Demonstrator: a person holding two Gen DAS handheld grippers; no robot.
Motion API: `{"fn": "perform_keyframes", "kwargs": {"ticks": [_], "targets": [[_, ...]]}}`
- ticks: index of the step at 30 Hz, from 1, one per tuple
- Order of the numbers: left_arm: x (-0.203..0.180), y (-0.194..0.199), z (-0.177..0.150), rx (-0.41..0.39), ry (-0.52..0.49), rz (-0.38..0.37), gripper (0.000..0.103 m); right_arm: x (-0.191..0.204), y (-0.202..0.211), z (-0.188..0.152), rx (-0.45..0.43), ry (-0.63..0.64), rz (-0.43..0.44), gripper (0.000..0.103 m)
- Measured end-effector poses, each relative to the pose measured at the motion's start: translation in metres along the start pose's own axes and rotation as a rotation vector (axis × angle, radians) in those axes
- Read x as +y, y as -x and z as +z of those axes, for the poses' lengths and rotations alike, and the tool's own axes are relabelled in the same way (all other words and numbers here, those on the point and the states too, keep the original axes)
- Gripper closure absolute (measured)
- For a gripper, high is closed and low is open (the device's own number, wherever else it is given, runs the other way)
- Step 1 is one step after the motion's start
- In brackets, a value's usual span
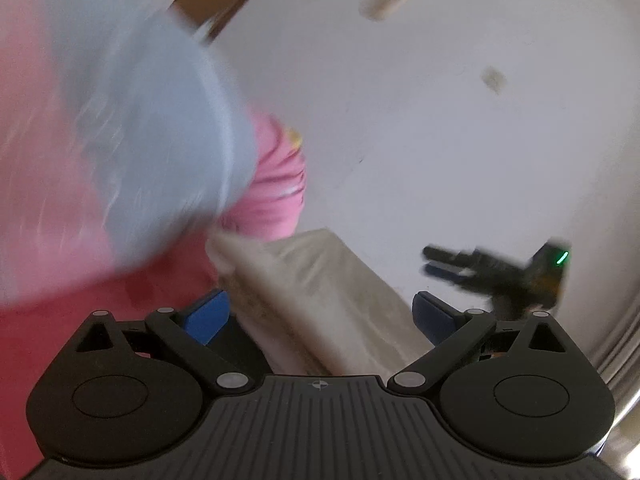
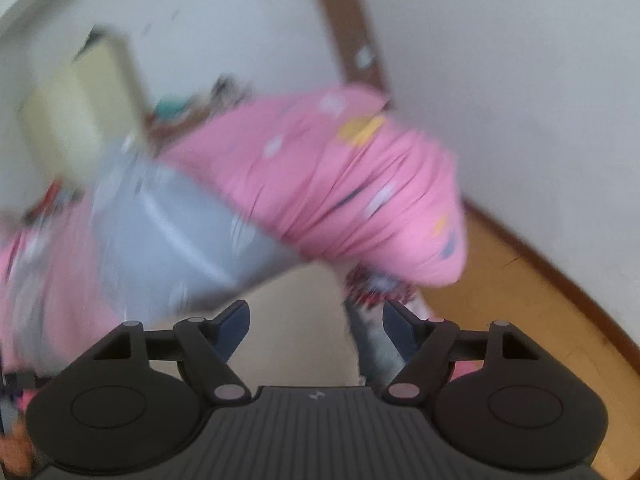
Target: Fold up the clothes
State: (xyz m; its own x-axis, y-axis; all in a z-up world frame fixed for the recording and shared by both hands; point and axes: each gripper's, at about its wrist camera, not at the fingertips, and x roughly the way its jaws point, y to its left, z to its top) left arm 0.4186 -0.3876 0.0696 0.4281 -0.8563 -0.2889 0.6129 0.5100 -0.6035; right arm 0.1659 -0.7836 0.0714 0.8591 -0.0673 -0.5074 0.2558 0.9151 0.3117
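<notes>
- Two hand-held grippers are in play, and both pictures are smeared by motion blur, so much detail is lost.
- The left gripper has its blue-padded jaws spread wide. A folded-looking cream cloth runs between them, but the pads stand clear of it on both sides; I judge it is not pinched.
- The right gripper is likewise spread apart, with nothing clamped. From the left wrist view it shows as a dark shape held out over the pale surface, apart from the cloth.
- The clothes lie in a heap: a pink printed garment bunched high, and a pale grey-blue fabric piece draped across it, both just beyond the jaws. Whether these are on a bed or a table I cannot tell.
- A white wall and a wooden floor lie behind.
- Spread jaws near the pile would suit either reaching for a garment or having just let one go.
</notes>
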Motion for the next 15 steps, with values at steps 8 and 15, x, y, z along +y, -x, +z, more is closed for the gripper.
{"fn": "perform_keyframes", "kwargs": {"ticks": [8, 15], "targets": [[-0.027, -0.018, -0.032, 0.073, -0.218, 0.082, 0.005, 0.056, 0.077, -0.095, -0.252, 0.023, -0.189, 0.040], [-0.047, -0.027, -0.052, 0.106, -0.386, 0.144, 0.004, 0.053, 0.054, -0.141, -0.155, -0.039, -0.264, 0.043]]}}
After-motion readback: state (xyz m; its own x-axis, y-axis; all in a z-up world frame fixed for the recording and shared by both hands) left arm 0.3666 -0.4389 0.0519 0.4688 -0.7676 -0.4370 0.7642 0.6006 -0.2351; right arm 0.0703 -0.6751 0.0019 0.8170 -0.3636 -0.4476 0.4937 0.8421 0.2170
